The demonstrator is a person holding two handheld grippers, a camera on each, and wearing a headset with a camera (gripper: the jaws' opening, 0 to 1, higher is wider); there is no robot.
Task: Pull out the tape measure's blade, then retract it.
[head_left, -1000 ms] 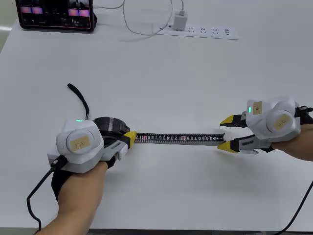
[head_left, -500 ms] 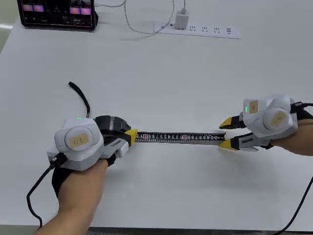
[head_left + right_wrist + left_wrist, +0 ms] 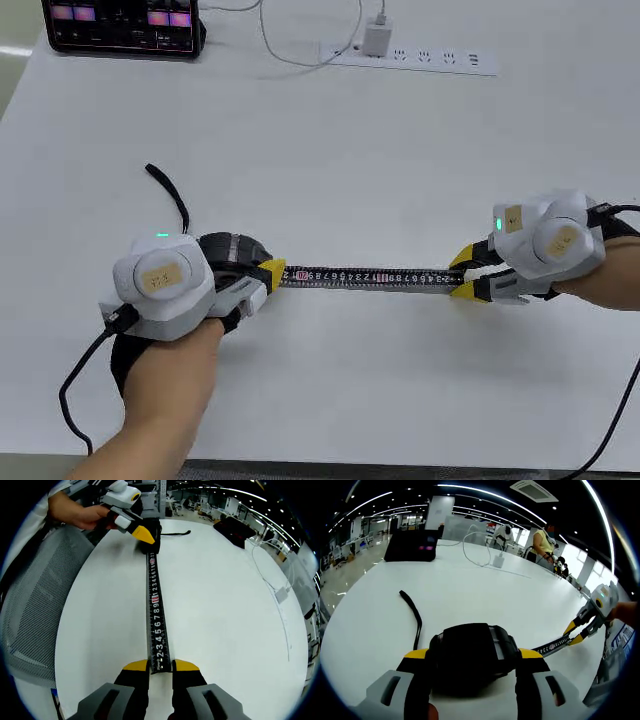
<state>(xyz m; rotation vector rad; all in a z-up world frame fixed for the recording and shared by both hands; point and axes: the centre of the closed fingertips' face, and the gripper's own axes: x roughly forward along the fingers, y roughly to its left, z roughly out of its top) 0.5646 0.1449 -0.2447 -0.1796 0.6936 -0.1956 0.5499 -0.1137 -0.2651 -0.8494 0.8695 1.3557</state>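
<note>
On the white table [image 3: 350,150] the left gripper [image 3: 258,282] clamps its jaws around the black tape measure [image 3: 470,650] — case flat on the surface, strap [image 3: 168,192] trailing behind. The blade [image 3: 156,605] lies drawn out (numbers up) to the right gripper [image 3: 160,667], whose narrow jaws pinch its tip.

Table: a broad white table [image 3: 400,150] with a smooth matte top.
Far edge: a dark screen [image 3: 122,22] with lit pink tiles, and a white power strip [image 3: 420,58] with a white charger [image 3: 378,38] plugged into it.
Seat: a grey mesh chair [image 3: 35,610] just beside the table's near edge.
Ceiling: dark, with long white light strips [image 3: 485,492] and a square vent [image 3: 536,490].
Room: an open hall with a glossy floor [image 3: 345,580]; people [image 3: 544,542] stand beyond the table.
</note>
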